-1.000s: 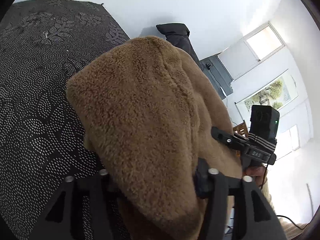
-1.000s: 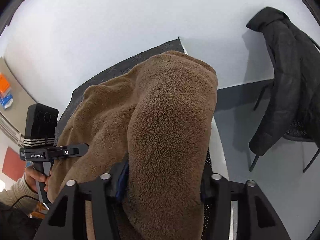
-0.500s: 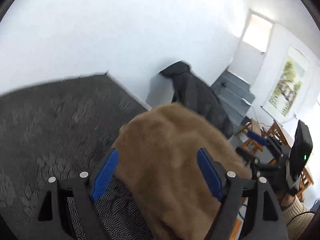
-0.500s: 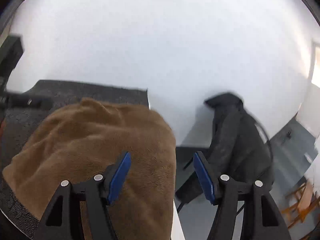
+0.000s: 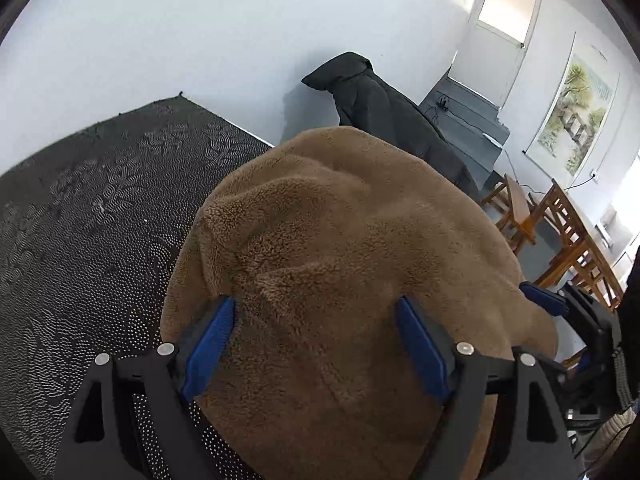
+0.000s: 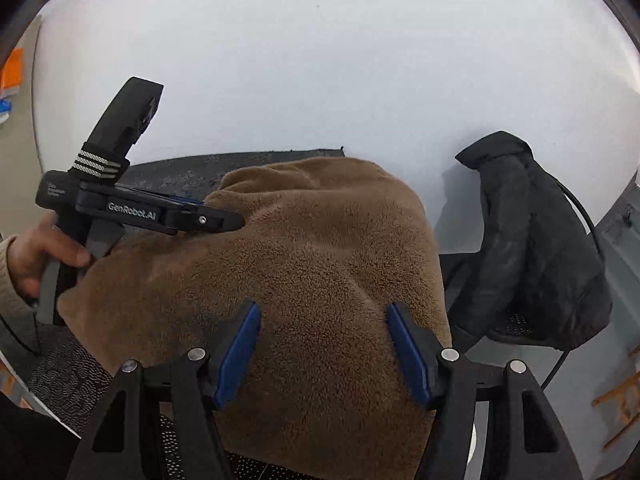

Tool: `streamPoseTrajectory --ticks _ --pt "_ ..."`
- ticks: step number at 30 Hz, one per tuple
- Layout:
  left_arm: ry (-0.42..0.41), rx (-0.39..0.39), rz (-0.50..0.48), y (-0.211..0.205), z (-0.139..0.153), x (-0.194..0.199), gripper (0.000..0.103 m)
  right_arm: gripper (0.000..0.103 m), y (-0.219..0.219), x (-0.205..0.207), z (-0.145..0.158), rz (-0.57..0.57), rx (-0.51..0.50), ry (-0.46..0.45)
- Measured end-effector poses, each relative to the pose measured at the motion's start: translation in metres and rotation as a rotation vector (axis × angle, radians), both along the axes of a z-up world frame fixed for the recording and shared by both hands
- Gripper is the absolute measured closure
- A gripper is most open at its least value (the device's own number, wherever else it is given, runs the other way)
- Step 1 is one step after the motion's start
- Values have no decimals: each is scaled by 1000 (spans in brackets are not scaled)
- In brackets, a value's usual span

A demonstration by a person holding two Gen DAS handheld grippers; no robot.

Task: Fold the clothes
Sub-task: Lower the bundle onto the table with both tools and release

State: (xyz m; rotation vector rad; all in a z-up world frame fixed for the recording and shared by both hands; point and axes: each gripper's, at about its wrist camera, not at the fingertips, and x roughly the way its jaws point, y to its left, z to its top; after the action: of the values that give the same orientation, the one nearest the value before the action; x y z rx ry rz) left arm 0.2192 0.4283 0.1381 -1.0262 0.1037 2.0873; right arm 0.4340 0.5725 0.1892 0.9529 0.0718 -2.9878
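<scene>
Brown fleece garment (image 5: 340, 280), thick and nubbly, heaped in a rounded mound on the worktop (image 5: 100, 208), toward its far corner near the white wall. Worktop under it draped in a dark cloth with pale dotted swirls. Left gripper (image 5: 316, 308): blue-padded jaws just opened wide, straddling the mound's near side, pads not pressing, nothing gripped. Right gripper (image 6: 322, 312): jaws just eased apart likewise, fleece lying between the pads but not pinched. Beyond the garment, a black jacket (image 6: 532, 240) slung over a chair. Right of the garment, wooden chairs (image 5: 560, 232).
</scene>
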Motion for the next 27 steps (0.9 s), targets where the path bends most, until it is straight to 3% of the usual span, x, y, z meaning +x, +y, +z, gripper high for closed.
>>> streamPoseTrajectory --ticks 11,19,24,27 --pt "-3 20 14 -13 -32 -13 5 34 -1 -2 -13 -4 34 8" --pt "21 -3 28 -20 -14 -1 4 34 -6 3 4 -36 67 12" --pt "133 57 -60 -42 29 65 4 34 -17 35 21 -55 62 111" --pt "167 23 -135 -39 25 101 4 34 -27 37 11 -34 86 86"
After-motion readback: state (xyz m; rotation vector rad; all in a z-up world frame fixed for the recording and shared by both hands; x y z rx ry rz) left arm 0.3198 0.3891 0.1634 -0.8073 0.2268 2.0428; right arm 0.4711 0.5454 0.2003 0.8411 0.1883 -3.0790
